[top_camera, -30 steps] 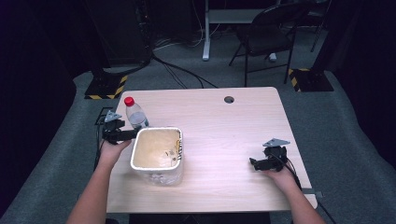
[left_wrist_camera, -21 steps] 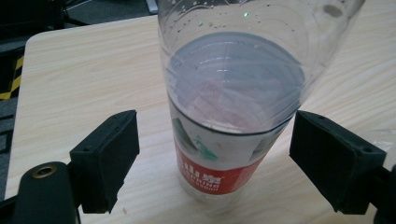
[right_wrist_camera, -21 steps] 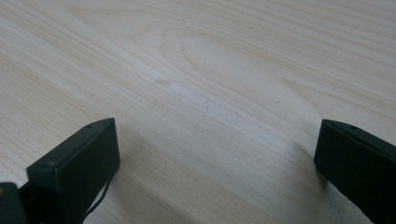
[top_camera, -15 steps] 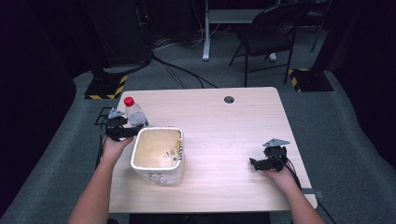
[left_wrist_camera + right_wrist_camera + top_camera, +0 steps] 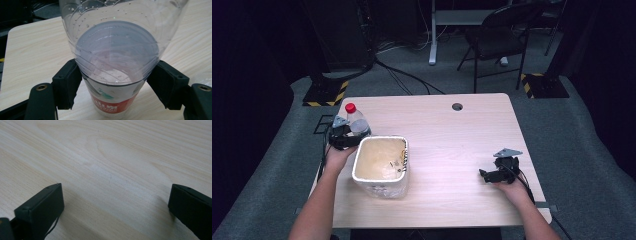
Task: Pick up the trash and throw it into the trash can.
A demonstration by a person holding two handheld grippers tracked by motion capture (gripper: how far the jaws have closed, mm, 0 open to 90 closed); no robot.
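A clear plastic bottle point(image 5: 357, 121) with a red cap and red label stands near the table's left edge. My left gripper point(image 5: 352, 136) is at its lower part. In the left gripper view both black pads point(image 5: 68, 85) press on the sides of the bottle point(image 5: 117, 50), just above the label. These jaws have just been closing, with the bottle between them. My right gripper point(image 5: 486, 175) rests at the front right of the table. Its jaws point(image 5: 116, 205) stand wide open over bare wood with nothing between them.
A white rectangular tub point(image 5: 379, 187) with a brownish inside stands just right of the left hand, close to the bottle. The wooden table point(image 5: 452, 135) has a cable hole point(image 5: 457, 106) at the back. A chair point(image 5: 497, 40) stands behind the table.
The left gripper has edged closer to the bottle and its jaws have come together on it. The right hand and the tub have kept still.
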